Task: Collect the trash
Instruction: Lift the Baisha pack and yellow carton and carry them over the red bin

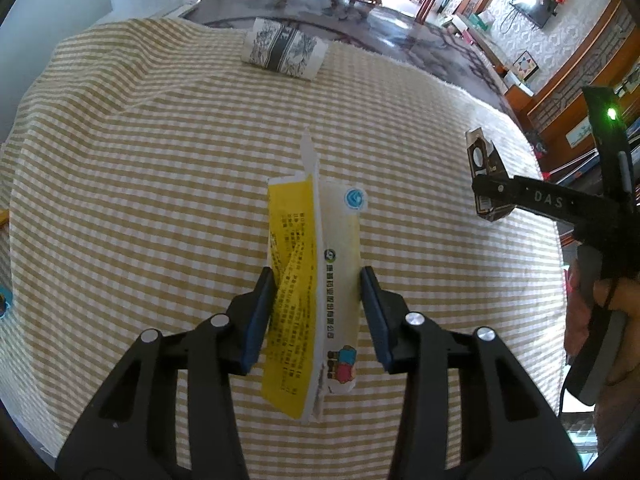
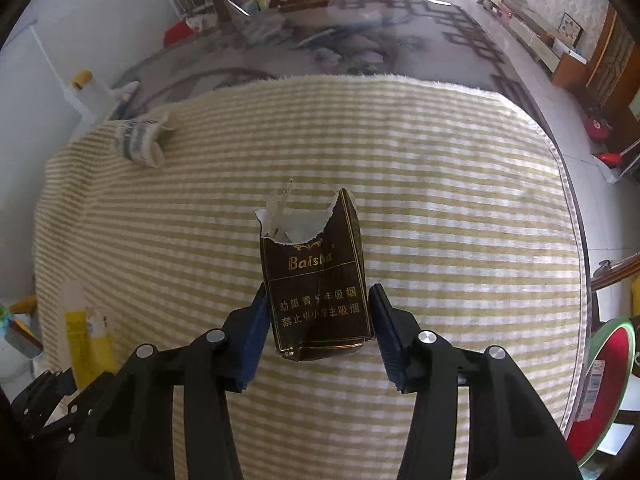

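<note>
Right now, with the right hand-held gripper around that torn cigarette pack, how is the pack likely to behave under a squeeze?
The pack is probably light: its torn top shows only loose foil inside. It would likely crush rather than resist, since its lower corner is already dented. The right hand-held gripper flanks its narrow sides, so it may twist.

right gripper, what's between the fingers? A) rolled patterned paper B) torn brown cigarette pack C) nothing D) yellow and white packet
B: the right gripper has its fingers on either side of the torn brown cigarette pack; the yellow packet sits in the left gripper.
</note>
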`<state>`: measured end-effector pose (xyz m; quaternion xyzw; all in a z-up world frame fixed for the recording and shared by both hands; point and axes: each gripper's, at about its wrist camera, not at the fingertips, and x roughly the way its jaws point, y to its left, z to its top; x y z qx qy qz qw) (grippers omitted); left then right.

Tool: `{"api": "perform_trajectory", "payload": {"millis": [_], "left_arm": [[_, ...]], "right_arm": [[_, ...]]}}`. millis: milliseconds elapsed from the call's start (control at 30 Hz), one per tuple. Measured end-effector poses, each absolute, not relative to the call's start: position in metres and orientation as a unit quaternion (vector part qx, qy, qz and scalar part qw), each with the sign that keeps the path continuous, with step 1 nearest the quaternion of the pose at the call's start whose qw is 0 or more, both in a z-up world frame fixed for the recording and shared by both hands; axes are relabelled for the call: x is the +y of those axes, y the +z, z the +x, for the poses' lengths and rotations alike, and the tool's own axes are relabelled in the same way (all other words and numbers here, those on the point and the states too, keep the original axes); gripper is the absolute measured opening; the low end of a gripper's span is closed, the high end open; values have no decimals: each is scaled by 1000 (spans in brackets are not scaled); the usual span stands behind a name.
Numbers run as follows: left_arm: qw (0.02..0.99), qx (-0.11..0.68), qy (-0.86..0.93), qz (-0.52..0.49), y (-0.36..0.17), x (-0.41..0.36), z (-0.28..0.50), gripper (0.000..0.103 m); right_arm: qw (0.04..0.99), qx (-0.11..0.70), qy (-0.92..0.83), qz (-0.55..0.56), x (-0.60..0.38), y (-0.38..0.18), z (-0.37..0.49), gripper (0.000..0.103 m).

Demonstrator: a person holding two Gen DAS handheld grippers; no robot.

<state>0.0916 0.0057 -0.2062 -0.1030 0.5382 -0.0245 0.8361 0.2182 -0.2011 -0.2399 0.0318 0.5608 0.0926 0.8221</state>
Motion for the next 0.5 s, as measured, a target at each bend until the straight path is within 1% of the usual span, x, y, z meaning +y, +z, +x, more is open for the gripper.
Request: {"api": "perform_trajectory", "payload": {"millis": [500], "left_arm": [[845,525,-33,-97,-191,-9,86,42]], "right_arm": [[823,552,127,47,-199,-218,172,48]]}}
